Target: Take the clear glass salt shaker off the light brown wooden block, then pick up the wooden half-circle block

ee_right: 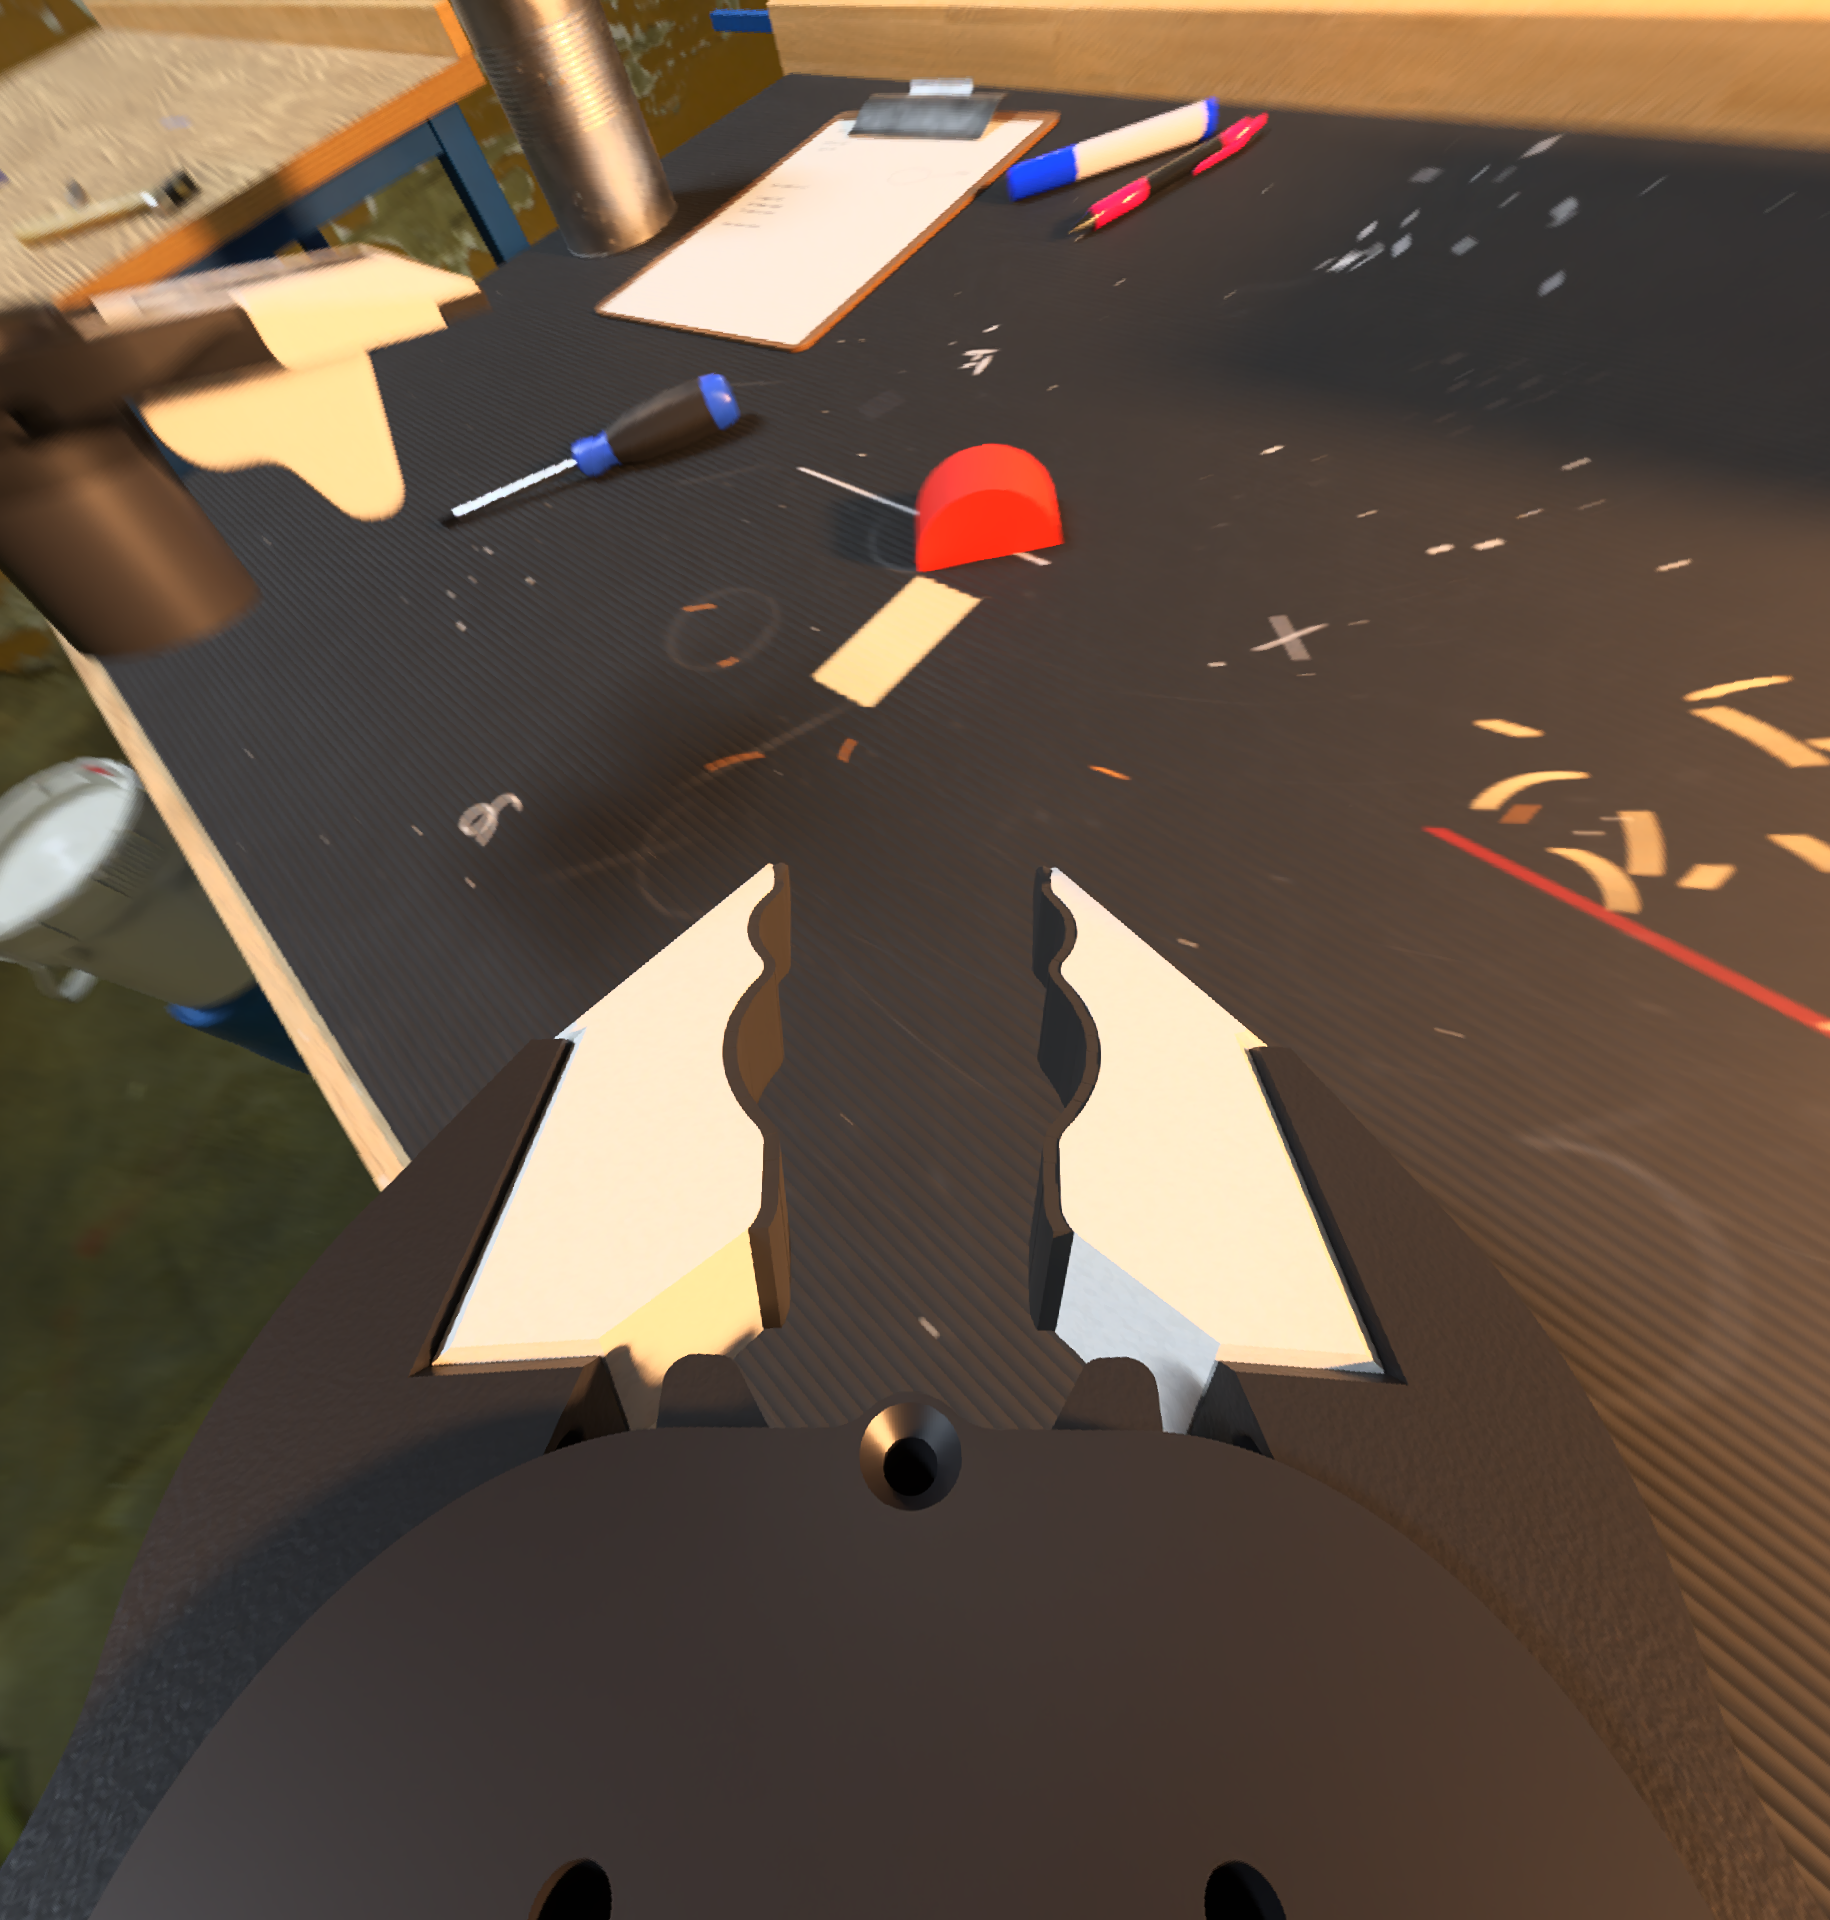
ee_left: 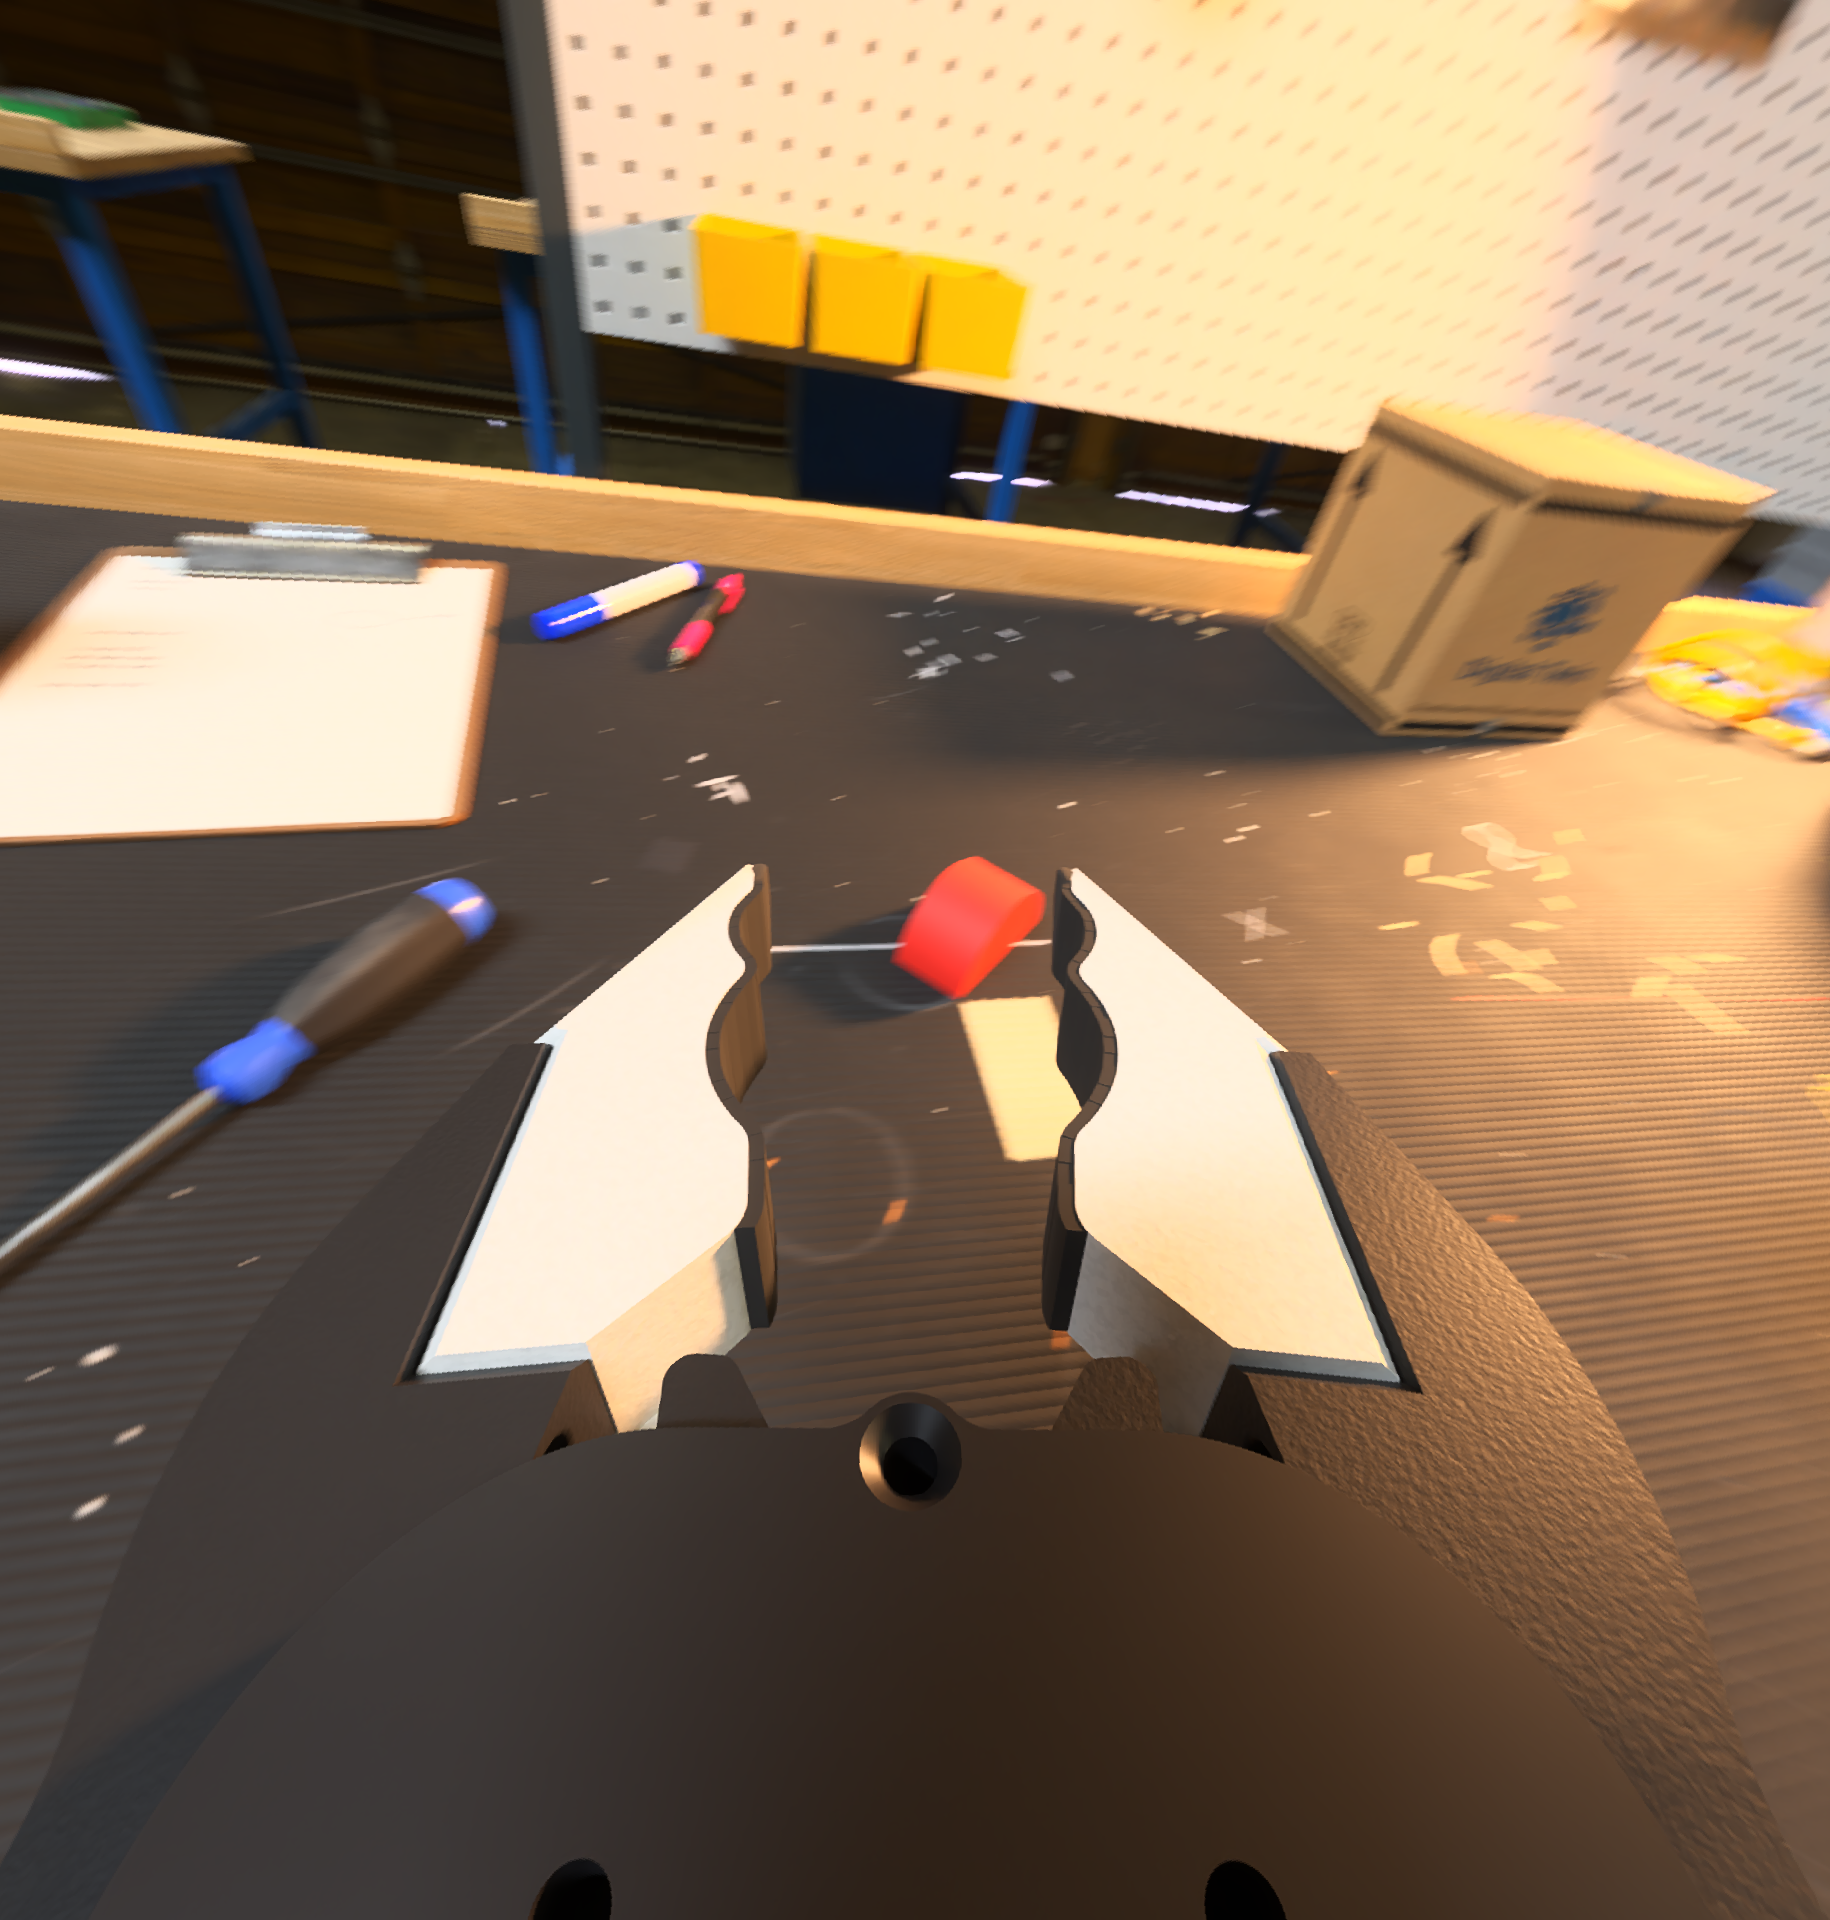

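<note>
A red half-circle block [ee_left: 968,925] lies on the dark mat just beyond my left gripper's [ee_left: 911,871] fingertips, slightly right of centre; the jaws stand open and empty. In the right wrist view the same block [ee_right: 987,509] stands flat side down, well ahead of my right gripper [ee_right: 913,871], which is open and empty above the mat. The left gripper [ee_right: 428,400] shows at the upper left of that view, left of the block. I see no glass salt shaker and no light brown block in either view.
A clipboard [ee_left: 215,696], a blue-handled screwdriver [ee_left: 350,997], a blue marker [ee_left: 620,601] and a red pen [ee_left: 705,620] lie to the left. A cardboard box [ee_left: 1493,592] stands at the back right. A metal cylinder [ee_right: 578,125] stands near the table's left edge [ee_right: 236,935].
</note>
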`<state>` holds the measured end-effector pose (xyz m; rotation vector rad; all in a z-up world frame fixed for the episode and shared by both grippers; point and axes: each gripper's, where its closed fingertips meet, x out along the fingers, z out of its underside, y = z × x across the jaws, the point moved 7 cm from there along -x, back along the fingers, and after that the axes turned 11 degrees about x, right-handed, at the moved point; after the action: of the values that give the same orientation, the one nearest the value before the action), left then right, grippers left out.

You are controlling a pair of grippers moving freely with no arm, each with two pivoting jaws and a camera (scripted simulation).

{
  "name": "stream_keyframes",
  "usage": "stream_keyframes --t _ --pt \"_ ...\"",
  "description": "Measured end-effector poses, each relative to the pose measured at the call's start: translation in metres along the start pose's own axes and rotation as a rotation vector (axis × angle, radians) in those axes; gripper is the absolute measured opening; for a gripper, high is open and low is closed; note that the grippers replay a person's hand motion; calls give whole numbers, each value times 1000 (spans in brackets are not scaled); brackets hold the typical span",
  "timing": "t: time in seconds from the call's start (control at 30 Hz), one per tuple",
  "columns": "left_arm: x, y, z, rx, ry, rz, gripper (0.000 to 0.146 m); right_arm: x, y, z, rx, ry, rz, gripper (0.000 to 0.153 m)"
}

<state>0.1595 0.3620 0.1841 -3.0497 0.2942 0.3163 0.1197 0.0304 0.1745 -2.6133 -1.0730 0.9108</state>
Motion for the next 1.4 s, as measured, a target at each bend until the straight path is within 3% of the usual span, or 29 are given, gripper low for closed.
stream_keyframes --t 0.17,0.23,0.37,0.5,0.6,0.7,0.93,1.1,1.4 --pt "-11 56 -47 -110 64 255 65 -96 58 -3 -250 37 198 62" --pt "-11 83 -54 -92 31 311 65 -132 89 -1 -276 84 289 62" --pt "-12 126 -38 -37 -68 349 66 -192 161 14 -128 181 428 61" --pt "-14 149 -3 48 -109 272 66 -229 227 55 59 310 619 64" --pt "-16 158 32 97 -103 202 65 -241 251 88 85 391 761 66" --pt "-14 165 57 89 -135 235 64 -245 259 101 56 397 858 66" --pt "-1 158 68 156 -169 247 67 -241 277 109 224 401 743 61" --pt "3 154 73 102 -196 285 68 -246 275 107 198 445 751 56" --pt "9 155 77 107 -213 325 65 -240 278 106 180 420 745 59"
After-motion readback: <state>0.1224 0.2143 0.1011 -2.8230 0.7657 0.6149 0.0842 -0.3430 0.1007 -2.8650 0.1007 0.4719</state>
